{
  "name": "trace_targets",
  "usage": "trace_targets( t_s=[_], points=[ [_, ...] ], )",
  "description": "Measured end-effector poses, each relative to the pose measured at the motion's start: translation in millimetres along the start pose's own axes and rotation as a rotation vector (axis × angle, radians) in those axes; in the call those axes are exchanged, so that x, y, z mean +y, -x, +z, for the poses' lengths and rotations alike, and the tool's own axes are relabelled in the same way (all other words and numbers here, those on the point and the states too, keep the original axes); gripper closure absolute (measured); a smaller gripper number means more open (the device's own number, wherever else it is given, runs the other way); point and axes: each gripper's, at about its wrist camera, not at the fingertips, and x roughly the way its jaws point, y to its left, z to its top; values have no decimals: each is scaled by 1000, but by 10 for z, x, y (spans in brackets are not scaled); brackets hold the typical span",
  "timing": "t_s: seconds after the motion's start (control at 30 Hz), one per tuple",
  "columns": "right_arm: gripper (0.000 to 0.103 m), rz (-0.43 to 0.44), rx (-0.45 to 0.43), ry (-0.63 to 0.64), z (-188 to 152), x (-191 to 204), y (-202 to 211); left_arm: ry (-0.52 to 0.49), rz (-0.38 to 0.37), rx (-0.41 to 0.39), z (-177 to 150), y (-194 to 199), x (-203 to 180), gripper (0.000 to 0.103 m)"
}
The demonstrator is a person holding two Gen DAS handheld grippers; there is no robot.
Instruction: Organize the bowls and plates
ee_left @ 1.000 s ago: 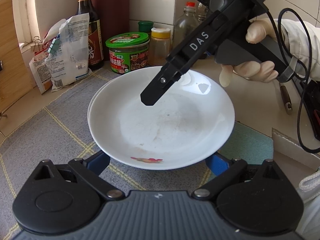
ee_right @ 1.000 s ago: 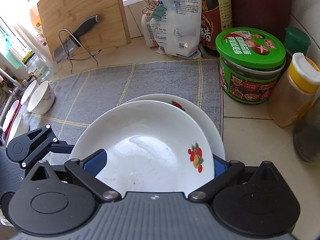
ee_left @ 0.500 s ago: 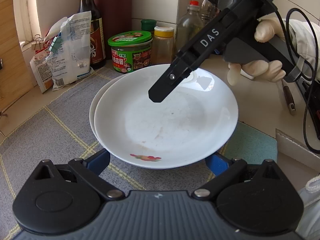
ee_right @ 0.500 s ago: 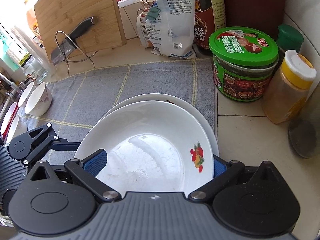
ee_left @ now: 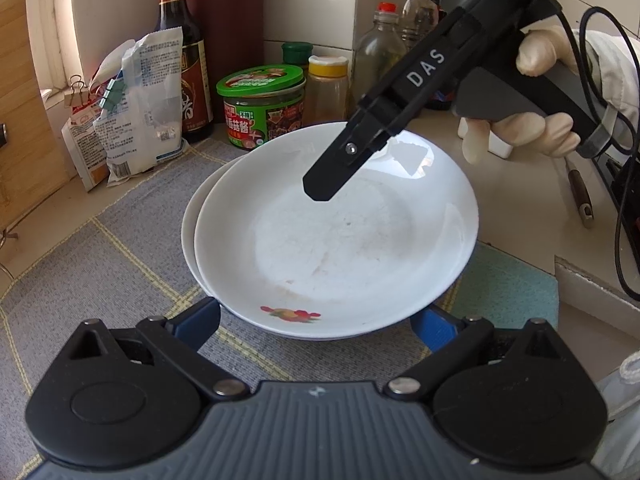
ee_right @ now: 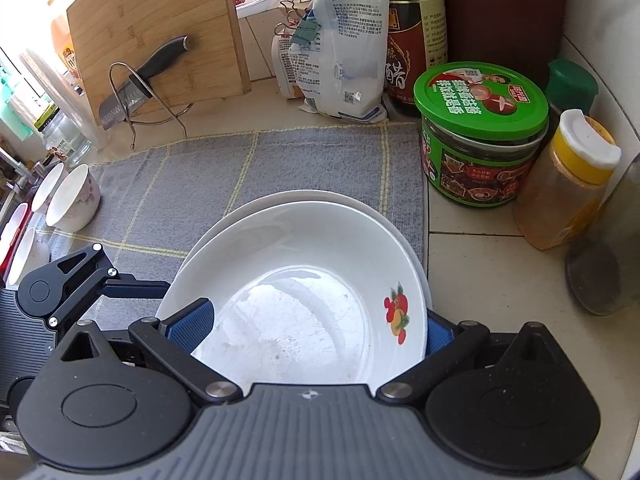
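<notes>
Your top plate [ee_left: 336,232] sat on a second plate [ee_left: 190,224], offset so the lower rim showed as a crescent on one side, both on the grey mat [ee_left: 120,248] on the worktop. Your left tongs [ee_left: 316,322] stood wide, a blue pad at either side of the near rim, gripping nothing. Your right tongs [ee_right: 316,328] were also spread wide around the plate, one finger over the bowl of it; whether a pad touched the rim I could not tell. The risk was the offset: a nudge from either pad could have slid the top plate sideways. The green-lidded jar [ee_right: 480,132] and bottles stood just beside the stack, easy to knock.
</notes>
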Motion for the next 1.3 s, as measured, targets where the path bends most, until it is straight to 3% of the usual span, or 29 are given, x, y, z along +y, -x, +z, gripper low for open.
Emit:
trace_targets(
  t_s=[1.3],
  points=[
    [0, -111, 1, 39, -97, 125, 143, -10, 12, -8, -7, 25, -15, 3]
  ],
)
